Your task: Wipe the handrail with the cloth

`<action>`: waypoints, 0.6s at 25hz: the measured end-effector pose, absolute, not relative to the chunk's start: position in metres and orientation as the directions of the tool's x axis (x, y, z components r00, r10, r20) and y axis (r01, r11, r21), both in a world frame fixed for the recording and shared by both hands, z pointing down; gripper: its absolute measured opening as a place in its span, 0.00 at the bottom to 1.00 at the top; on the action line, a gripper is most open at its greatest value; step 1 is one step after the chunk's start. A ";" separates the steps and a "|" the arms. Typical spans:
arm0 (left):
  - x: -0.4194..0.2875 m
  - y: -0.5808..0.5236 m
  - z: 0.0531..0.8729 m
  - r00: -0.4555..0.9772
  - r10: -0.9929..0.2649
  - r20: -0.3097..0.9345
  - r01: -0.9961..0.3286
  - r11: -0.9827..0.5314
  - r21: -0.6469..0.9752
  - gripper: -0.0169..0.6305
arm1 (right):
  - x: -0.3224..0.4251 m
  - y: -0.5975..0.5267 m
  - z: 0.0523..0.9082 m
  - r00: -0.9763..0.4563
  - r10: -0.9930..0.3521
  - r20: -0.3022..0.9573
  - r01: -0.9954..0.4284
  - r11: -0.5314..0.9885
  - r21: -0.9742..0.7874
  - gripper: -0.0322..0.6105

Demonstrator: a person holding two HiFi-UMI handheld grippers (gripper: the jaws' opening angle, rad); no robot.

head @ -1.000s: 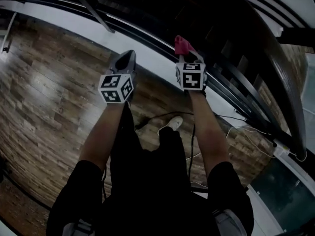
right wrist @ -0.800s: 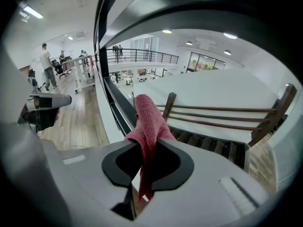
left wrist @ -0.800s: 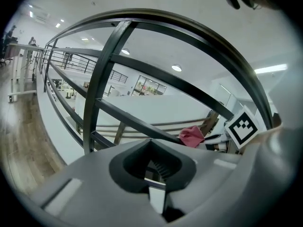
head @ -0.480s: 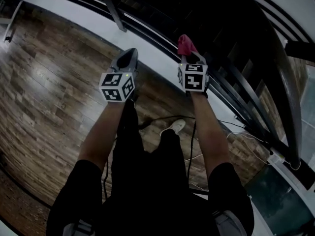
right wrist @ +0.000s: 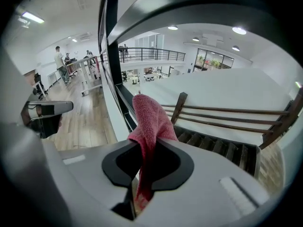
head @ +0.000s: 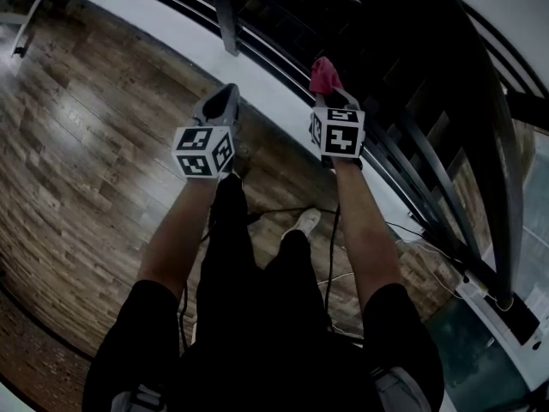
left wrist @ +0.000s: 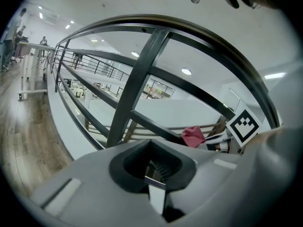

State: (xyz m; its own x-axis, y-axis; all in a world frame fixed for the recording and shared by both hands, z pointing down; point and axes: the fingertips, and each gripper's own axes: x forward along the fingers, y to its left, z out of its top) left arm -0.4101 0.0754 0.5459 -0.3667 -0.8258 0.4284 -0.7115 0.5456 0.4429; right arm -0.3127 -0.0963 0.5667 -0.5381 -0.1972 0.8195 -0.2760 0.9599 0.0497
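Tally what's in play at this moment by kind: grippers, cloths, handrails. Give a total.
Grippers: 2, the left gripper shut on nothing, the right gripper shut on the cloth
Red cloth: 1
Handrail: 1
Total: 4
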 end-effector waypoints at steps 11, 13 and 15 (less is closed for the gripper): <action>-0.421 0.075 0.551 -0.344 -0.838 0.425 -0.726 0.524 0.445 0.03 | -0.356 -0.082 0.572 -0.524 -0.147 0.839 -0.266 0.964 0.003 0.11; -0.421 0.075 0.556 -0.335 -0.840 0.428 -0.722 0.520 0.456 0.03 | -0.363 -0.080 0.571 -0.523 -0.150 0.839 -0.266 0.964 0.006 0.11; -0.424 0.076 0.560 -0.330 -0.839 0.432 -0.715 0.522 0.466 0.03 | -0.372 -0.076 0.570 -0.528 -0.147 0.836 -0.269 0.963 -0.001 0.11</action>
State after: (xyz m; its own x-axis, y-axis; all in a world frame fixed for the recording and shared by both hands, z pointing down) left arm -0.4243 0.0762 0.5600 -0.3304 -0.8390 0.4323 -0.7149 0.5215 0.4658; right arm -0.3720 -0.0763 0.5700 -0.5283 -0.1465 0.8363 -0.2691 0.9631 -0.0012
